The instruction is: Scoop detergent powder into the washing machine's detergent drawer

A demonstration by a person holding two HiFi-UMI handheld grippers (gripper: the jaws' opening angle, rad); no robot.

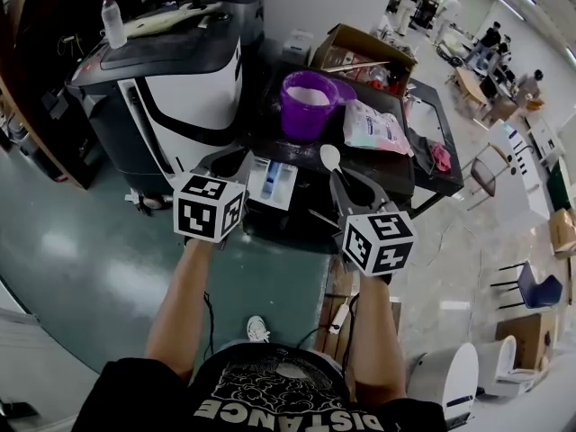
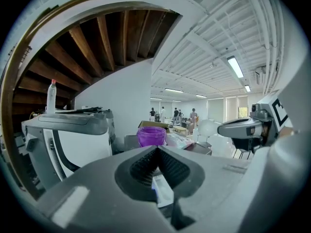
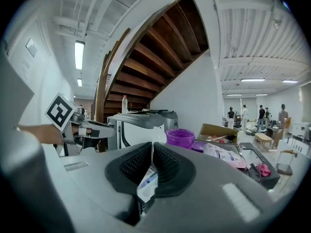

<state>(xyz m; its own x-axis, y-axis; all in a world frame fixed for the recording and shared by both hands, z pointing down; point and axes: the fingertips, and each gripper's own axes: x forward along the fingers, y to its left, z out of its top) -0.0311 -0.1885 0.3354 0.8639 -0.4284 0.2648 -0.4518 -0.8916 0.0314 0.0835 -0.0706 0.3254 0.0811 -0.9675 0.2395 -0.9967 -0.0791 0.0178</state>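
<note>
**Spotter:** Where's the powder, and what have you got in hand?

**Operator:** The white powder [image 1: 309,96] sits in the purple tub [image 1: 306,117], behind the detergent drawer [image 1: 273,184], which stands pulled out just ahead of my grippers. My right gripper [image 1: 351,190] is clamped on the handle of a white plastic spoon [image 1: 330,157], bowl upward. I can't tell whether the bowl carries anything. My left gripper [image 1: 231,162] has its jaws pressed together on nothing.

**Spotter:** How will it handle?

**Operator:** I judge the spoon light and slightly bendy. I'm holding it low on the handle, so a heaped load could twist it. The powder is loose and will spill at any tilt.

**Spotter:** Do the views differ?

**Operator:** The head view shows tub, drawer and spoon bowl together. The right gripper view shows the handle edge-on between the pads, with the drawer below. Only the left gripper view shows that its jaws hold nothing.
</note>
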